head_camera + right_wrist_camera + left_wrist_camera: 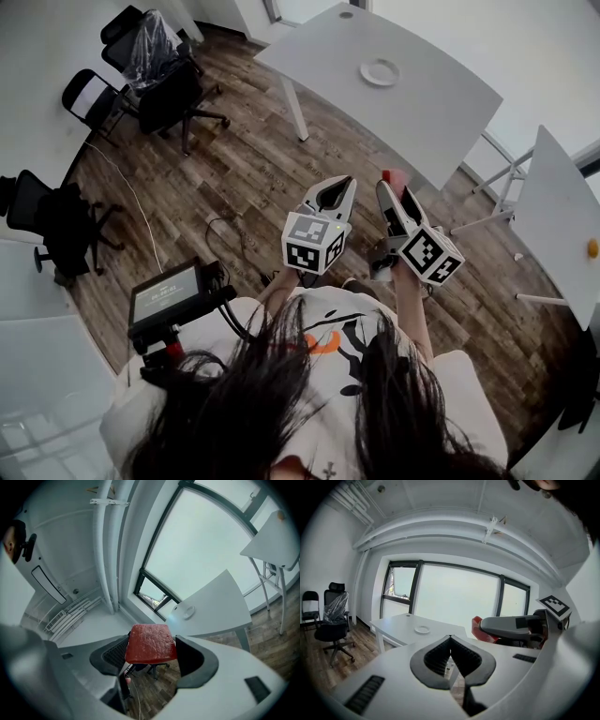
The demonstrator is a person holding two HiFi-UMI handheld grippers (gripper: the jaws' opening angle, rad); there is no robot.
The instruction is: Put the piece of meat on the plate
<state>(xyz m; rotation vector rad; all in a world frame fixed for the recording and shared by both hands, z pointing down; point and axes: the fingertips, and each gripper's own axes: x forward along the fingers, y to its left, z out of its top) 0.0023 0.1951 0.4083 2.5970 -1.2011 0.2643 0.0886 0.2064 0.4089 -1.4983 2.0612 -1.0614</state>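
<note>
- While the right gripper is held out in front of the person, its fingers pinch the piece of meat, a flat red slab with a grainy face that stands up between them.
- From the head view the piece of meat shows only as a bit of red at that gripper's tips, in the air above the wooden floor and well apart from the plate.
- Just beside it, at about the same height, is the left gripper. Its fingers are pressed together at the tips, with only a narrow slit lower down and nothing held.
- At the right of the left gripper view, the right gripper reaches across with the red meat at its end and its marker cube behind.
- Small, round and white, the plate lies on a white desk ahead of both grippers, towards the desk's far side.
- In the right gripper view the plate sits on that desk beyond the meat, with large windows behind.
- Off to the right stands a second desk, also white, with a small orange thing near its edge.
- Several black office chairs stand at the far left of the room, one of them wrapped in clear plastic.
- Near the person's left side, a small lit screen sits on a dark mount.
</note>
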